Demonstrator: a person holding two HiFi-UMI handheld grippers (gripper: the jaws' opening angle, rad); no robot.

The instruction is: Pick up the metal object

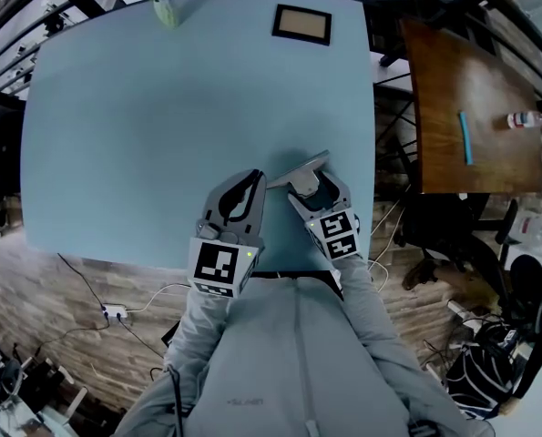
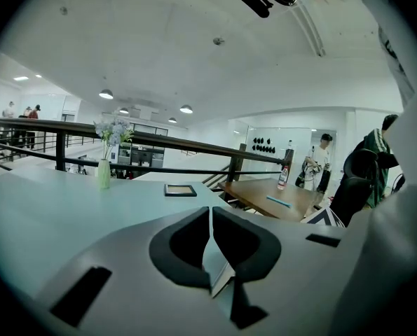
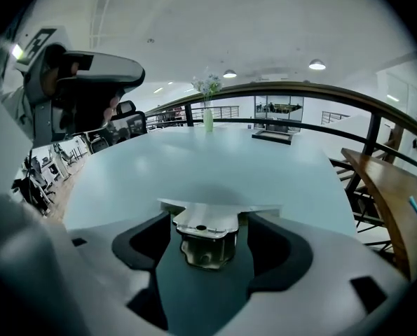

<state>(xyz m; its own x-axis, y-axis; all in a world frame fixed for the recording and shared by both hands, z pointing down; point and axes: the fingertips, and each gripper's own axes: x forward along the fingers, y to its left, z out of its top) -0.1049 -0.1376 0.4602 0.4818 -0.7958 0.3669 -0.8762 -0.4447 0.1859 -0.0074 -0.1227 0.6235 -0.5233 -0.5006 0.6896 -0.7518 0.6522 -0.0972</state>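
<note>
Top-down cam, 2 low; shared table (image 1: 143,107)

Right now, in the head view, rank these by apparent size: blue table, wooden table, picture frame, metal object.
1. blue table
2. wooden table
3. picture frame and metal object: about alike. The metal object is nearer and partly hidden by the right tongs, so I leave them unranked.

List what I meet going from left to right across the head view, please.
In order: vase of flowers → left gripper → metal object → blue pen → bottle.
</note>
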